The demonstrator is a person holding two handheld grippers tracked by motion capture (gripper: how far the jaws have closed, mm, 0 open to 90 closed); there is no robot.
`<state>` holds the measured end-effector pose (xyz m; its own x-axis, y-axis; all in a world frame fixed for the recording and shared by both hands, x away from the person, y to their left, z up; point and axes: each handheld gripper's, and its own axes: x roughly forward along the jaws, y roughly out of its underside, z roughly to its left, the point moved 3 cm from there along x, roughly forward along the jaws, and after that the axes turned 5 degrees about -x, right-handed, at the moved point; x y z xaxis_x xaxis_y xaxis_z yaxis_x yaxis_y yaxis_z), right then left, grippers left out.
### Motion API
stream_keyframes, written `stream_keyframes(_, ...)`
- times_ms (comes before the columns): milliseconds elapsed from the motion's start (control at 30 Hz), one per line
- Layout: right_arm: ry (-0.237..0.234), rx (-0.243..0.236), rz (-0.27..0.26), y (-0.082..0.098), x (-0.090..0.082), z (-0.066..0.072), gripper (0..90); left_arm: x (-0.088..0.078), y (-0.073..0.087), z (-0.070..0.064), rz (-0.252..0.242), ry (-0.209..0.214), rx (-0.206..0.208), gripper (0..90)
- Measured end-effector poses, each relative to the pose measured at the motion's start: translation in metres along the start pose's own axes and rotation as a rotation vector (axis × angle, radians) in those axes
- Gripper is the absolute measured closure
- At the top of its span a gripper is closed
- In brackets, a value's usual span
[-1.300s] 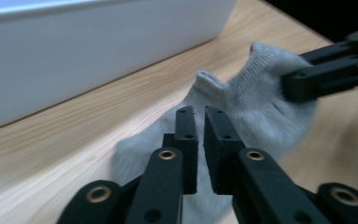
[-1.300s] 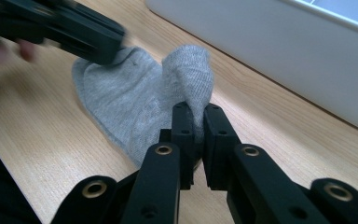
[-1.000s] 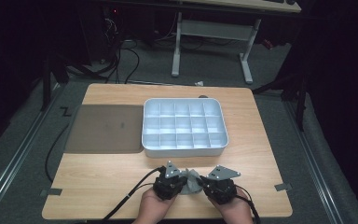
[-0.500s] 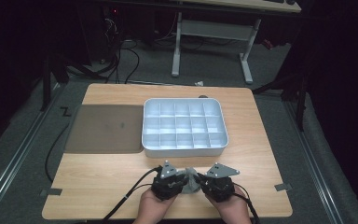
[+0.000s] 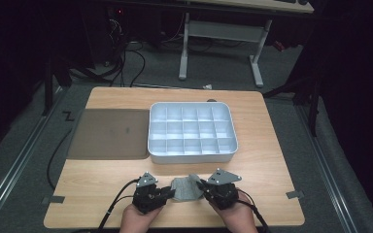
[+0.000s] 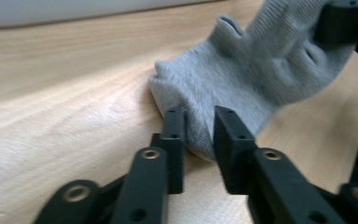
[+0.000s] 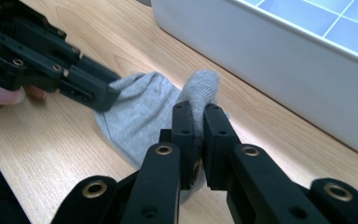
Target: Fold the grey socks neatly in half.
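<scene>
Sock [image 5: 186, 188], grey knit, lies near the table's [image 5: 272, 160] front edge, about midway along it, between the two grippers. It touches the wood along its underside and is bunched, not flat.

Left gripper [image 6: 199, 130]: jaws closed on a fold at the sock's left end, fabric pinched between them. Right gripper [image 7: 195, 125]: jaws closed on a raised ridge of fabric at the right end. Both hold the sock.

Handling (judgement): soft, light, limp. No stiffness; it will sag and drape between any two hold points. The ribbed knit should give the jaws good friction, so slip risk is low, but it stretches, so pulling apart takes up slack before the sock moves. Not fragile. Best holds are the ends or a pinched fold, as now; a single thin layer could pull out.

Room: the tray [image 5: 192, 154], white with open compartments, sits just behind the sock toward the table's middle; its front wall is near the right gripper in the right gripper view. The mat [image 5: 109, 133], dark, lies at the left side, touching the tray. Bare wood runs left and right along the front edge. The front edge is near the hands, leaving little room to draw back.
</scene>
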<state>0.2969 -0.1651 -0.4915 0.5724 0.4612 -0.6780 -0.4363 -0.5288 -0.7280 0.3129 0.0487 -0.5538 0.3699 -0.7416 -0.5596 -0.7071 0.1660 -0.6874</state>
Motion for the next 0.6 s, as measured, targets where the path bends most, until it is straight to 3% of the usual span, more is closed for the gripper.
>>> stream_keyframes(600, -0.041, -0.068, 0.053, -0.011, 0.041, 0.032, 84.9, 0.003, 0.001, -0.004, 0.0, 0.017, 0.025, 77.7)
